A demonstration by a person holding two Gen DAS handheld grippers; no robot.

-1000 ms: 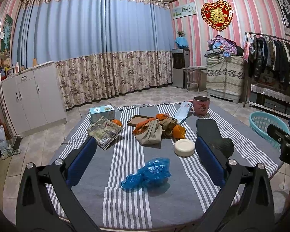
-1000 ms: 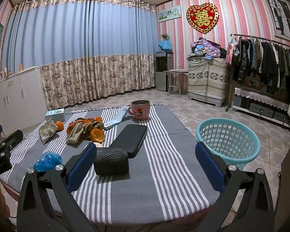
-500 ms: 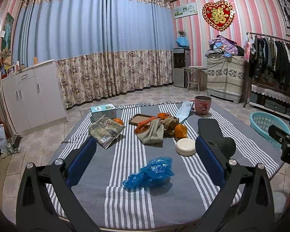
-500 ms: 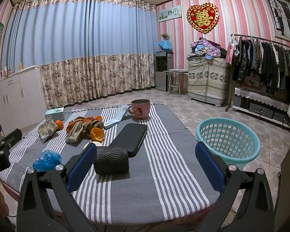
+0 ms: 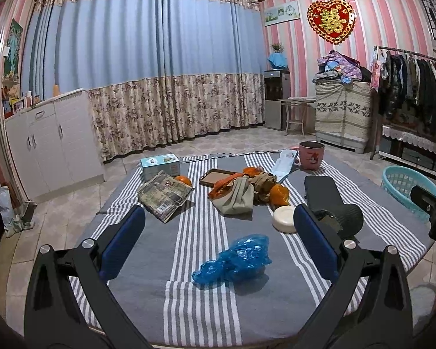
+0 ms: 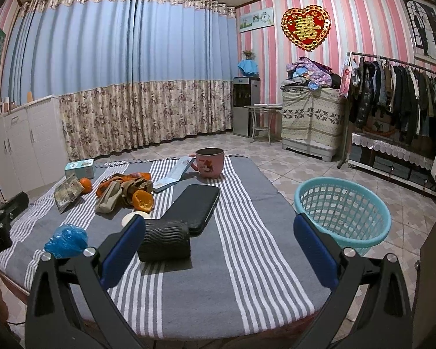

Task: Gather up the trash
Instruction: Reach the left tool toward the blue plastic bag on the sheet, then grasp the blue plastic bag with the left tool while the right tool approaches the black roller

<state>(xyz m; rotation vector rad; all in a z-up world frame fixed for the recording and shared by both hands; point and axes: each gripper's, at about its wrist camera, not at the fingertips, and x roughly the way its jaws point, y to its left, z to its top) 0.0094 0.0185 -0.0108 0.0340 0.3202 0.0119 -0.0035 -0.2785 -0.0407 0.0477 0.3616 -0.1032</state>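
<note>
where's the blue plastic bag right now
The blue plastic bag lies crumpled on the striped tablecloth, centred between the open left gripper fingers in the left wrist view, nearer than the white round lid.

On your bench [image 5: 189,305], the crumpled bag [image 5: 235,258] lies nearest you, the peels [image 5: 279,195] behind it, the basket [image 6: 341,212] on the floor to the right.

Blue crumpled bag [image 5: 235,258] on grey white-striped tablecloth [image 5: 189,299]; teal basket [image 6: 341,212].

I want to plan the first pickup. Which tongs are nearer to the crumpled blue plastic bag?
Left. The left tongs point straight at the blue plastic bag, which lies between their fingers' lines. The right tongs are farther, toward the basket side.
</note>
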